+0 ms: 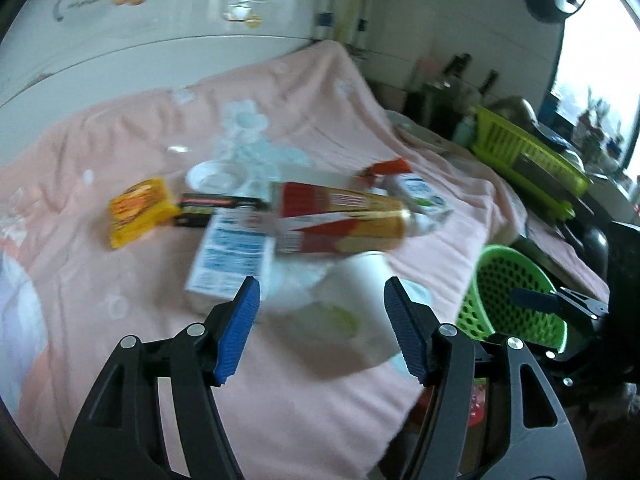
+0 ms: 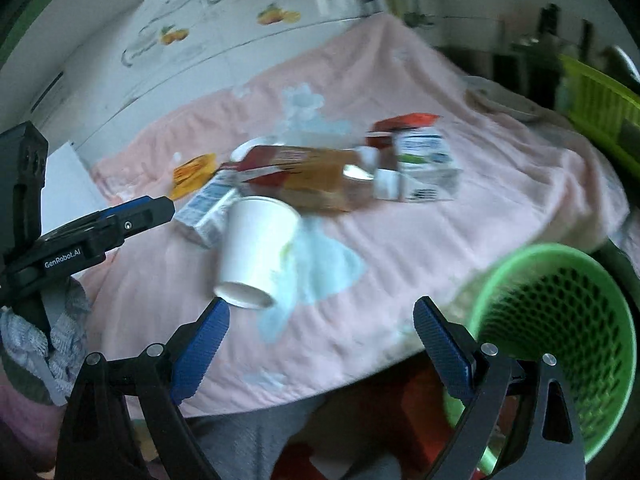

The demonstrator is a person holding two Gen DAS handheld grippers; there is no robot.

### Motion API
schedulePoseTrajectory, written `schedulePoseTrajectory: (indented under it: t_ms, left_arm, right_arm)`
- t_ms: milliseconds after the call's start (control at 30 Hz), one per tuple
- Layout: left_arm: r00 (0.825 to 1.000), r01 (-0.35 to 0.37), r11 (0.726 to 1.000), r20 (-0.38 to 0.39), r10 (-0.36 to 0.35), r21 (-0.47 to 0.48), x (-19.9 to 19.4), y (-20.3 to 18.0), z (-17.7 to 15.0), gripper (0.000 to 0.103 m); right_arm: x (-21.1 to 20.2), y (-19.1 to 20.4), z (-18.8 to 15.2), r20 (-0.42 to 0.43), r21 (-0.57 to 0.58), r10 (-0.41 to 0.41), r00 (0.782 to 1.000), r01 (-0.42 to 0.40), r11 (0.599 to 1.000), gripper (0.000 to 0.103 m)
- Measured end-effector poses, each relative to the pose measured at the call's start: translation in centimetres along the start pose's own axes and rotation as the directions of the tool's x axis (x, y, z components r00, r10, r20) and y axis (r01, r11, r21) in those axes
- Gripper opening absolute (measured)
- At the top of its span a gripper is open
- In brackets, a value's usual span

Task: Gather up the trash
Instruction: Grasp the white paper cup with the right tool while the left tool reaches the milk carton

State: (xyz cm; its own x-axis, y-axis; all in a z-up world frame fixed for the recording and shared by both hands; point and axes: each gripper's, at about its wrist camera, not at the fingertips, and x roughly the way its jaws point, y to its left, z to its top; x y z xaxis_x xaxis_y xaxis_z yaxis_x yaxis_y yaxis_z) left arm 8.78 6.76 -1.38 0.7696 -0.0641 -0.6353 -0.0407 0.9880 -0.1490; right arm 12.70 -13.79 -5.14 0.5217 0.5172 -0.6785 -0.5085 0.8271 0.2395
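Trash lies on a pink cloth (image 1: 120, 152): a tipped white paper cup (image 1: 356, 304) (image 2: 256, 252), a red and gold snack tube (image 1: 340, 220) (image 2: 304, 180), a blue and white carton (image 1: 228, 260) (image 2: 204, 208), a milk carton (image 1: 420, 196) (image 2: 428, 168), a yellow packet (image 1: 140, 210) (image 2: 192, 174) and a dark box (image 1: 216, 208). My left gripper (image 1: 320, 300) is open, its blue pads on either side of the cup. My right gripper (image 2: 320, 312) is open and empty, just in front of the cup. A green mesh basket (image 1: 516, 292) (image 2: 560, 332) stands at the right edge.
A small white bowl (image 1: 212, 178) sits behind the trash. A white cabinet (image 1: 160, 20) stands behind the table. A lime crate (image 1: 528, 156) (image 2: 600, 96) and kitchen clutter fill the right side. The left gripper shows in the right wrist view (image 2: 132, 216).
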Motion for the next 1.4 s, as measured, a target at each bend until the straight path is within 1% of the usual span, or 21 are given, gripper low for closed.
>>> schedulePoseTrajectory:
  t_ms: [100, 233, 400, 500, 700, 833, 867, 933, 1100, 1167, 1333, 1400]
  left_arm:
    - [1.0, -0.029, 0.999, 0.01, 0.029, -0.028, -0.6, 1.9, -0.1, 0.068]
    - [0.999, -0.05, 0.997, 0.013, 0.051, -0.06, -0.9, 3.6, -0.3, 0.068]
    - [0.998, -0.065, 0.993, 0.002, 0.065, -0.094, -0.6, 5.5, -0.5, 0.068]
    - [0.998, -0.067, 0.992, -0.002, 0.067, -0.108, -0.4, 6.2, -0.5, 0.069]
    - [0.997, -0.072, 0.99, -0.014, 0.071, -0.122, 0.3, 7.1, -0.3, 0.071]
    - [0.997, -0.071, 0.99, -0.021, 0.069, -0.118, 1.0, 7.2, -0.1, 0.071]
    - [0.997, -0.071, 0.991, -0.024, 0.069, -0.116, 1.2, 7.2, -0.1, 0.071]
    - [0.997, -0.077, 0.991, -0.034, 0.074, -0.11, 1.8, 7.1, 0.1, 0.073]
    - [0.996, -0.073, 0.994, -0.056, 0.068, -0.084, 3.4, 6.4, 0.6, 0.075]
    - [0.995, -0.081, 0.995, -0.067, 0.077, -0.061, 4.2, 5.9, 1.0, 0.078]
    - [0.992, -0.079, 0.997, -0.097, 0.076, -0.024, 6.2, 5.2, 1.8, 0.078]
    - [0.991, -0.082, 0.997, -0.11, 0.08, -0.011, 7.0, 5.1, 2.0, 0.081]
  right_arm:
    - [1.8, 1.6, 1.0, -0.026, -0.022, 0.033, 0.999, -0.033, 0.999, 0.09]
    - [4.2, 3.0, 2.4, -0.065, -0.031, 0.063, 0.996, -0.066, 0.997, 0.09]
    - [7.7, 4.3, 3.8, -0.109, -0.051, 0.06, 0.992, -0.066, 0.997, 0.09]
    - [9.4, 5.0, 4.3, -0.129, -0.067, 0.045, 0.991, -0.054, 0.996, 0.089]
    - [11.5, 5.5, 5.0, -0.16, -0.067, 0.026, 0.987, -0.037, 0.997, 0.088]
    - [12.4, 5.3, 4.9, -0.179, -0.062, 0.018, 0.984, -0.03, 0.998, 0.081]
    - [12.5, 5.2, 4.9, -0.183, -0.06, 0.017, 0.983, -0.029, 0.998, 0.079]
    - [12.7, 5.0, 4.9, -0.19, -0.055, 0.014, 0.982, -0.025, 0.998, 0.068]
    - [12.0, 4.9, 4.6, -0.178, -0.052, 0.026, 0.984, -0.036, 0.998, 0.066]
    - [11.3, 4.9, 4.4, -0.163, -0.057, 0.031, 0.986, -0.041, 0.998, 0.066]
    - [9.0, 4.5, 3.9, -0.13, -0.045, 0.04, 0.991, -0.046, 0.998, 0.066]
    - [8.1, 4.2, 3.8, -0.117, -0.038, 0.043, 0.992, -0.047, 0.998, 0.066]
